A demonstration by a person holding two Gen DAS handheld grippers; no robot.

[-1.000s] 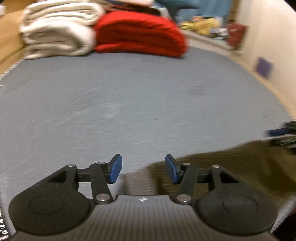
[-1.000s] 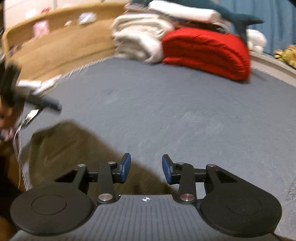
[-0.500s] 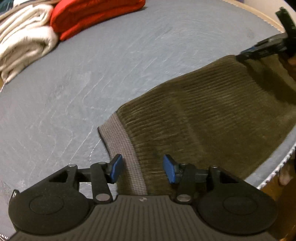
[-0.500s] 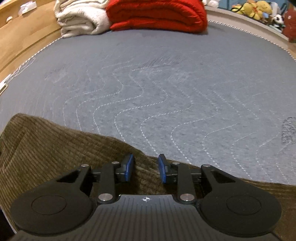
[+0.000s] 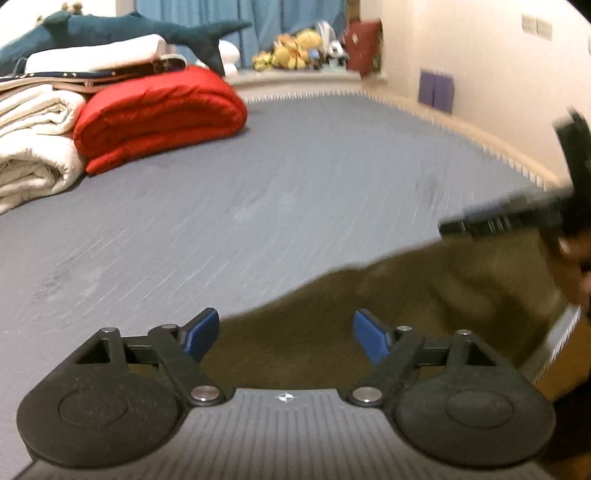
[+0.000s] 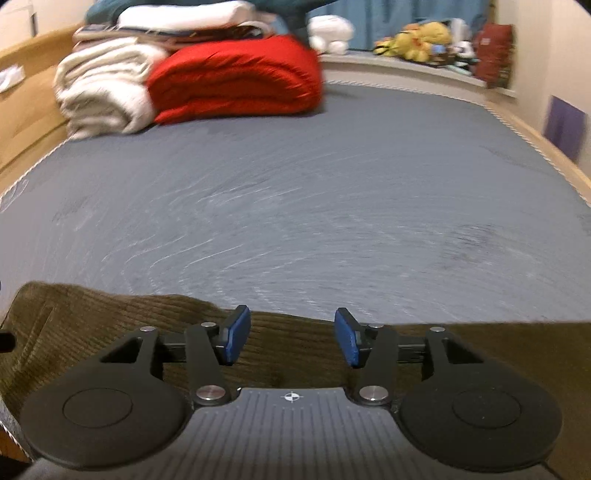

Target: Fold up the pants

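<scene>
Olive-brown corduroy pants lie flat at the near edge of a grey mattress. My left gripper is open and empty, just above the pants' near part. My right gripper is open and empty over the pants, which run along the bottom of the right wrist view. In the left wrist view the right gripper shows blurred at the far right, at the pants' far edge.
A folded red blanket and cream blankets are stacked at the mattress's far end, with a plush shark on top. Wooden bed frame at left, wall at right. The mattress edge drops off beside the pants.
Both grippers have tilted up from looking down at the pants to looking across the bed. Both jaws have opened wider. The pants stay flat on the mattress.
</scene>
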